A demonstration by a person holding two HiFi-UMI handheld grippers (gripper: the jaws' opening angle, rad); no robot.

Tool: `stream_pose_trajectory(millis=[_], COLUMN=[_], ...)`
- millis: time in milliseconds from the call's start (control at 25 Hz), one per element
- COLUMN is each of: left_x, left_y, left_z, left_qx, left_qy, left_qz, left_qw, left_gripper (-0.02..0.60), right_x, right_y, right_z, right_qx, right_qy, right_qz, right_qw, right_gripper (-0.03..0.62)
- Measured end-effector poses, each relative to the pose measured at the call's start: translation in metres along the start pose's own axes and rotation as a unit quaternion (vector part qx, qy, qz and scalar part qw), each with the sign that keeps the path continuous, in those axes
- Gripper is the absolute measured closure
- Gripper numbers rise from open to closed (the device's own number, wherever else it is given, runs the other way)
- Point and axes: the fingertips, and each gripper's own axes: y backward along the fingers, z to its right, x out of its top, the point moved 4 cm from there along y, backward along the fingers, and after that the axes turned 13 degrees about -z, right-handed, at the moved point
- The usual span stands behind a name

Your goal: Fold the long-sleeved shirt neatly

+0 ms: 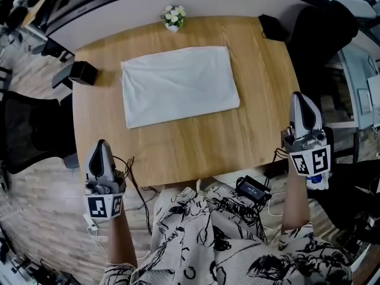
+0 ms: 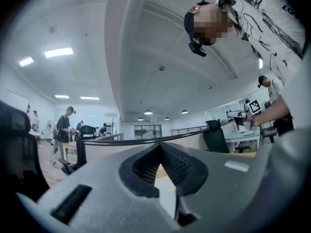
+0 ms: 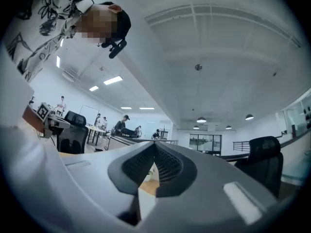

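Note:
The white shirt [image 1: 179,84] lies folded into a flat rectangle on the far middle of the wooden table [image 1: 184,141]. My left gripper [image 1: 102,153] is held up off the table's near-left corner, shut and empty, pointing level across the room. Raised beside the table's right edge, my right gripper [image 1: 303,110] is also shut with nothing in it. In the left gripper view the jaws [image 2: 160,152] meet at the tips. The right gripper view shows its jaws [image 3: 154,149] closed the same way. Both are well clear of the shirt.
A small pot of white flowers [image 1: 173,18] stands at the table's far edge. A black box [image 1: 82,72] sits off the left corner, a black chair [image 1: 29,129] at left, another chair [image 1: 317,31] at far right. Cables and a power brick [image 1: 253,189] lie below the near edge.

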Motion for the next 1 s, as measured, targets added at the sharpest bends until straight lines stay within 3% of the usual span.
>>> stream_pose_trajectory(millis=[280, 440, 640, 760, 1000], left_x=[0.055, 0.069, 0.065, 0.063, 0.054], left_y=[0.07, 0.104, 0.146, 0.165, 0.183], left_z=[0.04, 0.065, 0.07, 0.06, 0.051], left_qx=[0.051, 0.063, 0.132, 0.168, 0.162], left_qy=[0.003, 0.015, 0.011, 0.029, 0.023], left_qz=[0.067, 0.08, 0.044, 0.034, 0.015], left_qw=[0.9965, 0.9947, 0.9903, 0.9847, 0.9864], left_gripper=[0.578, 0.58, 0.58, 0.58, 0.578], right_x=[0.025, 0.026, 0.016, 0.013, 0.01], right_y=[0.069, 0.099, 0.128, 0.14, 0.164], right_z=[-0.003, 0.001, 0.006, 0.0, -0.029], right_qx=[0.053, 0.047, -0.014, -0.016, -0.028], right_qy=[-0.082, -0.078, -0.06, -0.058, -0.026], right_qz=[0.077, 0.104, 0.059, 0.044, 0.008], right_qw=[0.992, 0.99, 0.996, 0.997, 0.999], right_gripper=[0.583, 0.583, 0.586, 0.586, 0.586])
